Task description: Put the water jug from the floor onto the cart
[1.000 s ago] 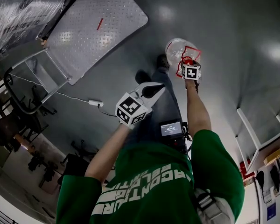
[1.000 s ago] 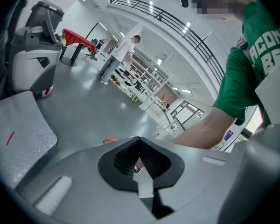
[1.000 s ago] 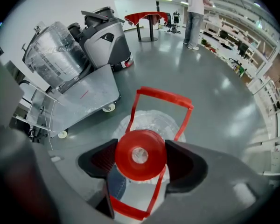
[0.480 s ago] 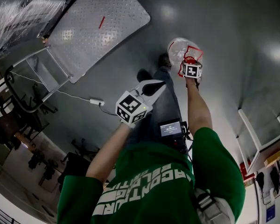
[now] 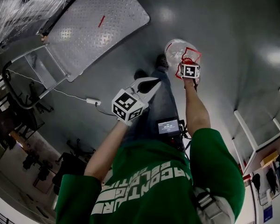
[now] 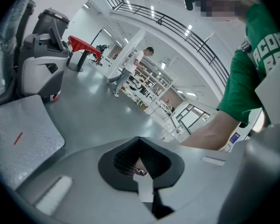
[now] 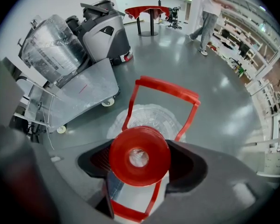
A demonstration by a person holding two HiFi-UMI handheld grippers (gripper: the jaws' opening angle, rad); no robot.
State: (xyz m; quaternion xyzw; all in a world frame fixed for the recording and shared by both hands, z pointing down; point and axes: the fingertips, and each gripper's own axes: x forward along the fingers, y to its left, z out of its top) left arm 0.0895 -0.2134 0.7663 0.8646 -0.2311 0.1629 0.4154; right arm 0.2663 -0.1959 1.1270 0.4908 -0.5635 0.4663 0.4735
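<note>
The right gripper (image 7: 140, 166) is clenched on the neck of the clear plastic water jug (image 7: 151, 118). Its two dark jaws sit either side, just under the round red screw cap (image 7: 139, 155). The right gripper view looks straight down onto that cap, so the jug's long axis runs in line with the gripper. It is upright, with the cap pointing up and the body hanging below. The red hoop handle (image 7: 167, 88) stands out on the jug's far side, and nothing holds it.

The jug is over the grey polished floor (image 5: 224, 22), beside the person's foot. I cannot tell whether its base rests on the floor or is just clear of it.

The flat cart with the grey diamond-plate metal deck (image 5: 98, 27) lies to the left of the jug and somewhat farther off, well apart from it, with bare floor between. The carry therefore looks like a leftward and outward sweep, keeping the jug vertical.

The left gripper (image 6: 141, 167) has its jaws closed together on nothing. It hangs nearer the cart than the right one, and could steady the jug's body.
</note>
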